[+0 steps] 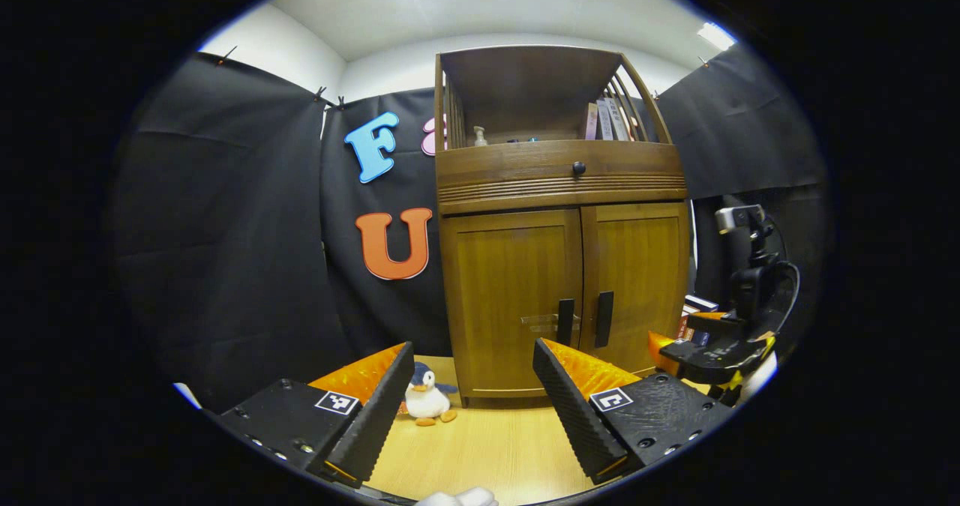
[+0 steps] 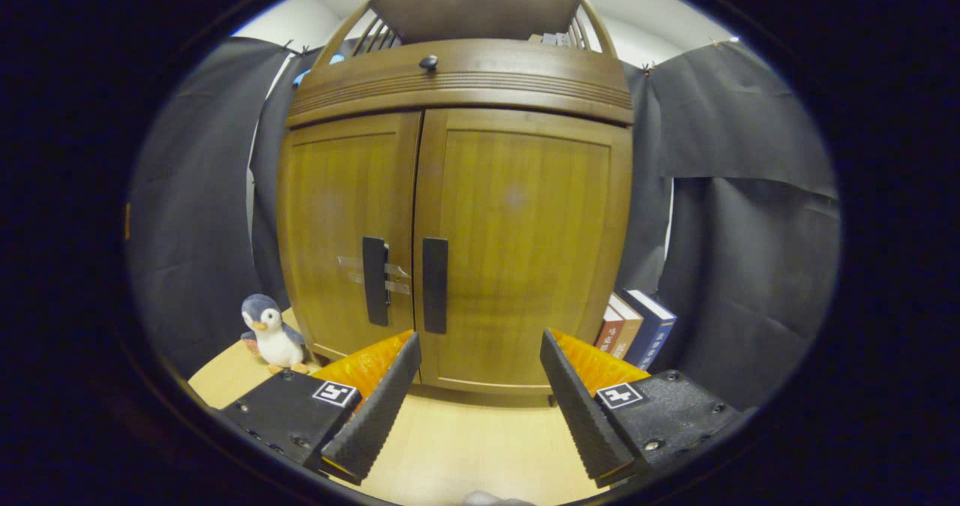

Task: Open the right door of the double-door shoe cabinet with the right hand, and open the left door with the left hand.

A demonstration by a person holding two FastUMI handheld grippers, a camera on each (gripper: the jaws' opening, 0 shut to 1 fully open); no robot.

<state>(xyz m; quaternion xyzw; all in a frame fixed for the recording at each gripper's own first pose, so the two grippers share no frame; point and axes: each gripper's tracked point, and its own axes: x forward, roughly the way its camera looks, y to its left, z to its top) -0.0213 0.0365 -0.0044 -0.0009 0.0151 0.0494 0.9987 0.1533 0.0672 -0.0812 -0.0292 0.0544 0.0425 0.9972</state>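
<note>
The shoe cabinet (image 2: 457,214) stands on the tabletop (image 2: 465,438) straight ahead of the right gripper (image 2: 480,408), both doors closed. The right door (image 2: 521,244) and its handle (image 2: 435,285) lie just beyond its spread, empty fingers. The left gripper (image 1: 469,408), also released, faces the left door (image 1: 510,296) from farther back. A penguin toy (image 1: 426,399) sits ahead of its left finger.

Faces shoe cabinet (image 2: 457,244), both doors closed; fingers (image 2: 375,416) spread apart, clear of right door's handle (image 2: 434,285).

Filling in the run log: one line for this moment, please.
stage: approach | left door: closed | right door: closed | left gripper: open, clear of cabinet | right gripper: open, nearing right handle
</note>
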